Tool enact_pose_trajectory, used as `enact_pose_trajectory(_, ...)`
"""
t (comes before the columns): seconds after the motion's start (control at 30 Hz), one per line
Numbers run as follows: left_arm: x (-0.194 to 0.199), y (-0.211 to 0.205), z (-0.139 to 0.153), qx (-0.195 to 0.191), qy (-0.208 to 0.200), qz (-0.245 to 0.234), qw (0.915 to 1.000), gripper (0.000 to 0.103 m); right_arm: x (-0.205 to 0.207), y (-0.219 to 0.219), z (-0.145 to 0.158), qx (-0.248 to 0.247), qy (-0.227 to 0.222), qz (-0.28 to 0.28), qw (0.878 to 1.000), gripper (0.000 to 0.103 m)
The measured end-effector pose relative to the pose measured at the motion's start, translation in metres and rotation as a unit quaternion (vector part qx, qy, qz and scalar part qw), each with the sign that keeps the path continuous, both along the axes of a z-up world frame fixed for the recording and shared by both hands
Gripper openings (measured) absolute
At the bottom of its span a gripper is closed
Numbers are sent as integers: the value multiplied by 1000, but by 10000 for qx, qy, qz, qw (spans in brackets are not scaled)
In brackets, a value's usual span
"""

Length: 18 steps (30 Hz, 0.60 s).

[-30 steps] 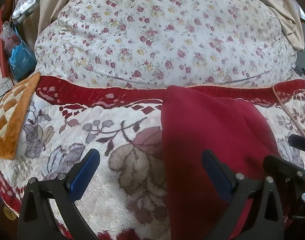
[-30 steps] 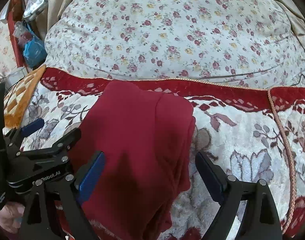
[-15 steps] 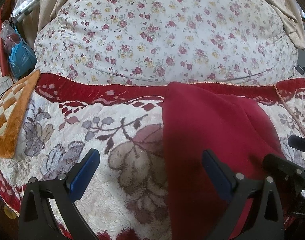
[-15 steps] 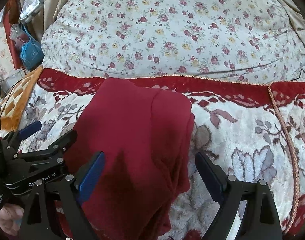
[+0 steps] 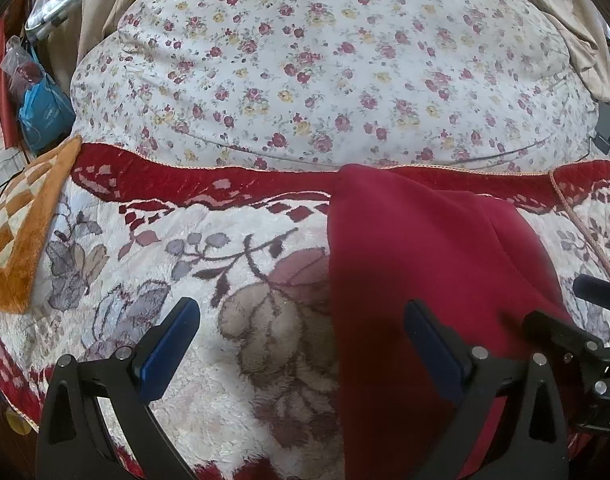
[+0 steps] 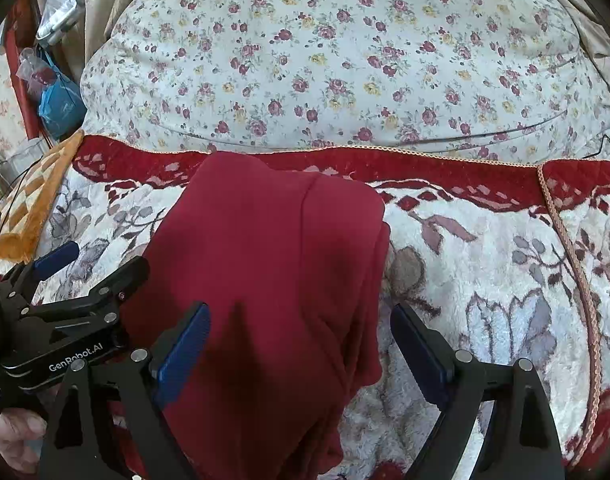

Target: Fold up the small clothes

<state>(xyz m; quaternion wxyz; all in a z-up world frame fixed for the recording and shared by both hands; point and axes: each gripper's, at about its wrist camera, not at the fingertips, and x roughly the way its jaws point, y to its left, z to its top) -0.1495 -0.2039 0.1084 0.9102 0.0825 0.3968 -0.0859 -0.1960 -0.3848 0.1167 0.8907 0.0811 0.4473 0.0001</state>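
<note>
Left claw: jaws spread wide, holding nothing. One blue pad hangs over bare blanket, the other over the near left part of the garment. Whether either touches the surface cannot be told.

Right claw: jaws equally wide, empty, straddling the garment's near right portion. Its left pad sits over the cloth; its right pad is over the blanket just beside the stacked right edge.

Red garment: small, plain dark red, lying lengthwise on the bed, far end reaching the blanket's red border. A lengthwise crease and layered edges on its right side suggest one fold already made; the exact garment type cannot be told.

Plush blanket: cream with leaf pattern and red border, carrying the garment.

Floral duvet: bulky, beyond the red border, apart from the work.

Orange checked cloth: at the left edge, well apart.

Step in hand, by judgement: between folds, both claws poised at the near end. Next move likely calls for each claw to close on a near corner or edge, catching all layers, then carry it toward the far end to halve the length. Risk: layers slipping apart on lift.
</note>
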Motion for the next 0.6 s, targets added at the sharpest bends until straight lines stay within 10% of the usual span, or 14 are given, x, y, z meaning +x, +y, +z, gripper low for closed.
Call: enact_pose_trajectory(0.6,1,-1,1,2,4,-6,10000,101,3,1,-1,11,15,3,10000,94)
